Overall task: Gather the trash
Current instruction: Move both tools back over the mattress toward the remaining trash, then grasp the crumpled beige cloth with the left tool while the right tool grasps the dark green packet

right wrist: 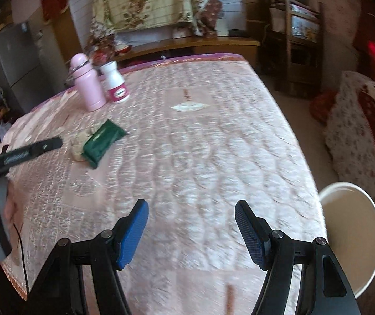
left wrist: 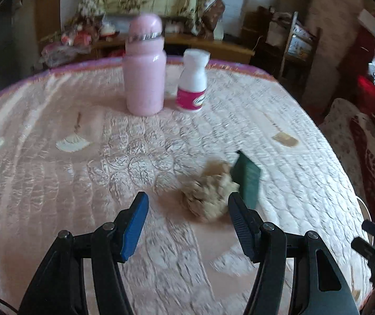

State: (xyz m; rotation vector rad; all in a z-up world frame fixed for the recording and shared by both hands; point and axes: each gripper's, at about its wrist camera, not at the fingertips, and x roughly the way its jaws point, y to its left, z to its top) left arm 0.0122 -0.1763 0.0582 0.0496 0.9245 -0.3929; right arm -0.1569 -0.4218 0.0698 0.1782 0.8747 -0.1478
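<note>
Between my left gripper's (left wrist: 187, 204) spread fingers lies nothing yet; the jaws stand wide open, and the crumpled beige wad (left wrist: 208, 191) sits just ahead of them, crowding the right finger. A dark green packet (left wrist: 247, 178) rests touching the wad's right side, half propped against it. My right gripper (right wrist: 191, 214) is likewise open and empty, hovering over bare quilted cover (right wrist: 200, 144) near the table's near edge, with the white bin (right wrist: 353, 241) on the floor just off the right side of the table.

I judge the step in hand to be closing on the wad. To do it well I would shift the left gripper a little right so the wad sits centred, drop low so the pads meet its bulk rather than skim its top, and keep the right finger between wad and packet so the packet is not dragged along. The soft cover may bunch if I press too deep.

Farther off, the pink bottle (left wrist: 145, 65) and white pill bottle (left wrist: 192, 81) stand upright together at the far side, well apart from the trash.
</note>
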